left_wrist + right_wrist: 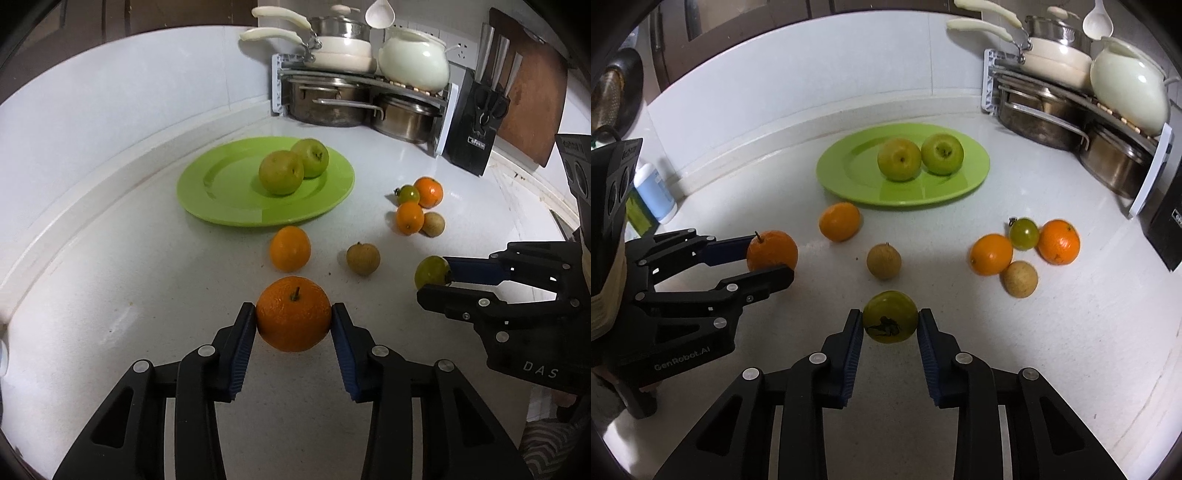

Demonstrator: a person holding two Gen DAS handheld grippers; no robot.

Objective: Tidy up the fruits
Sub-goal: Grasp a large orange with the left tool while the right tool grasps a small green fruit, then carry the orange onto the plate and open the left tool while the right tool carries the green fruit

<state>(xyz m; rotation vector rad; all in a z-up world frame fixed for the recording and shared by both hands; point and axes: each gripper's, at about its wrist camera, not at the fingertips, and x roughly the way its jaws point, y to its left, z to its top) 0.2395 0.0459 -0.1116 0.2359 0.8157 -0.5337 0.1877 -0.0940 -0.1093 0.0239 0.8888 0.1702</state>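
Held tight in the left gripper [294, 321] is an orange [293, 318]; a green tomato [890, 316] is squeezed by the right gripper [890, 323]. Either could slip and roll before the plate [221, 206] at twelve o'clock.

Home kitchen, white countertop [110, 295]; pot rack [362, 92], knife block [476, 140]

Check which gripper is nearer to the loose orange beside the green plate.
Left. The left gripper, shut on a stemmed orange, sits just in front of the loose orange. The right gripper, shut on a green tomato, is farther, beyond a brown fruit.
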